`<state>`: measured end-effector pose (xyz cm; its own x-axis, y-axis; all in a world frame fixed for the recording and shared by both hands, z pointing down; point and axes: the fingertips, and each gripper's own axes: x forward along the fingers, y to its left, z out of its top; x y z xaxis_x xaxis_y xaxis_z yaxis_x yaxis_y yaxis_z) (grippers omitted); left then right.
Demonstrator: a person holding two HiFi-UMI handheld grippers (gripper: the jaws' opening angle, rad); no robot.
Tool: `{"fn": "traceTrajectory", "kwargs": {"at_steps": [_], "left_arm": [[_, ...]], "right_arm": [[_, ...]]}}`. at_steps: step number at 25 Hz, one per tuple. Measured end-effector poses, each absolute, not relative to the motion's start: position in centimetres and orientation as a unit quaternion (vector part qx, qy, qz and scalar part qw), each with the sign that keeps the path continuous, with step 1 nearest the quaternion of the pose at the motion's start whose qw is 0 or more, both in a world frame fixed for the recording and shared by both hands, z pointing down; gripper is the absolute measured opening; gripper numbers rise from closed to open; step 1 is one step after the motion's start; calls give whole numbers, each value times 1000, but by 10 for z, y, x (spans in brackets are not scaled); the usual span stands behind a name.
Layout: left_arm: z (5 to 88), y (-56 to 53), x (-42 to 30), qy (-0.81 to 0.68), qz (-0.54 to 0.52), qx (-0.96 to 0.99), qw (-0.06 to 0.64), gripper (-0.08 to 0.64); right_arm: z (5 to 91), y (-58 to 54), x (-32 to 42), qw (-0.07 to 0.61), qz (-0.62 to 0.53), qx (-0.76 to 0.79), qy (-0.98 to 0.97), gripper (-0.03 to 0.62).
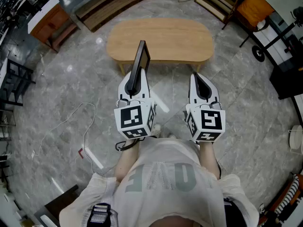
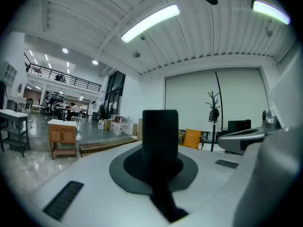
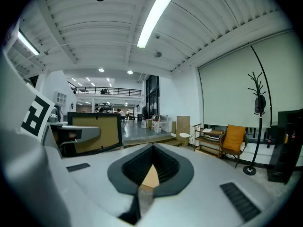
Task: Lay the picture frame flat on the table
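Bright ceiling tube lights (image 2: 150,22) glint off the marble floor (image 1: 71,91), the fisheye edges darken, and the left gripper (image 2: 158,167) looks soft up close.

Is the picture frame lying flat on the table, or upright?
Upright, not on the table. The left tool is shut on the picture frame, which stands on edge in its grip, held in the air.
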<state>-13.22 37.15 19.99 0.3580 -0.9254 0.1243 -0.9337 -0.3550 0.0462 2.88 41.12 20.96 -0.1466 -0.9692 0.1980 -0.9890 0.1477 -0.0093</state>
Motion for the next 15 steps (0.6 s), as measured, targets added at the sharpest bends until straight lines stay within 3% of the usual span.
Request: {"fn": "traceTrajectory", "kwargs": {"at_steps": [15], "left_arm": [[193, 362, -173, -561, 22, 826, 55, 20]], "right_arm": [[207, 406, -13, 68, 67, 642, -761, 7]]}}
